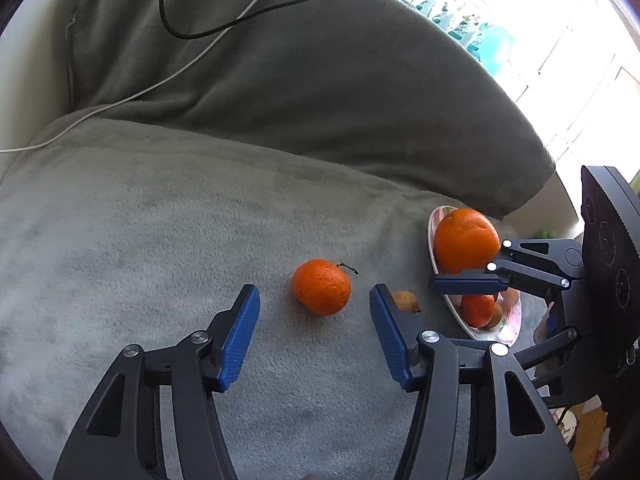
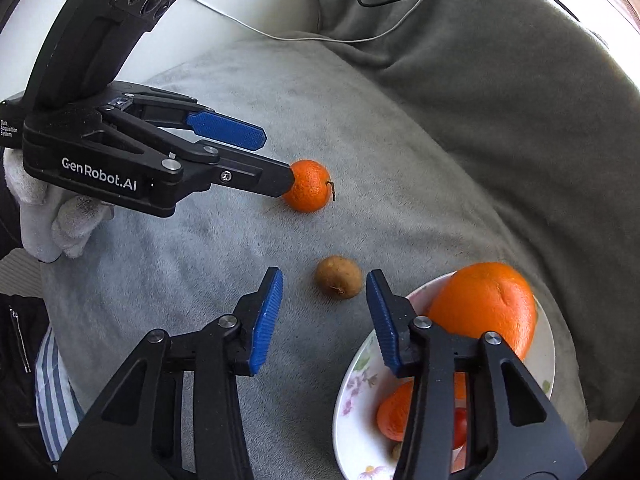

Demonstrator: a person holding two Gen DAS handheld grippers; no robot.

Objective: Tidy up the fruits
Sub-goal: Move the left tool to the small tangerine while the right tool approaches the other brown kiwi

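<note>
A small orange mandarin (image 1: 321, 287) (image 2: 307, 185) with a stem lies on the grey sofa cushion. My left gripper (image 1: 315, 300) (image 2: 276, 160) is open, its fingers either side of the mandarin and just short of it. A small brown fruit (image 2: 339, 282) (image 1: 405, 301) lies nearer the plate. My right gripper (image 2: 324, 284) is open with the brown fruit just ahead between its fingertips. A floral white plate (image 2: 352, 396) (image 1: 436, 240) holds a big orange (image 2: 486, 308) (image 1: 466, 239), a smaller mandarin (image 2: 394, 416) (image 1: 478, 309) and other small fruit.
A dark green back cushion (image 1: 320, 92) rises behind the seat. A black cable (image 1: 168, 20) and a white cable (image 1: 168, 76) lie across it. The plate sits near the seat's right edge. My gloved hand (image 2: 48, 216) holds the left gripper.
</note>
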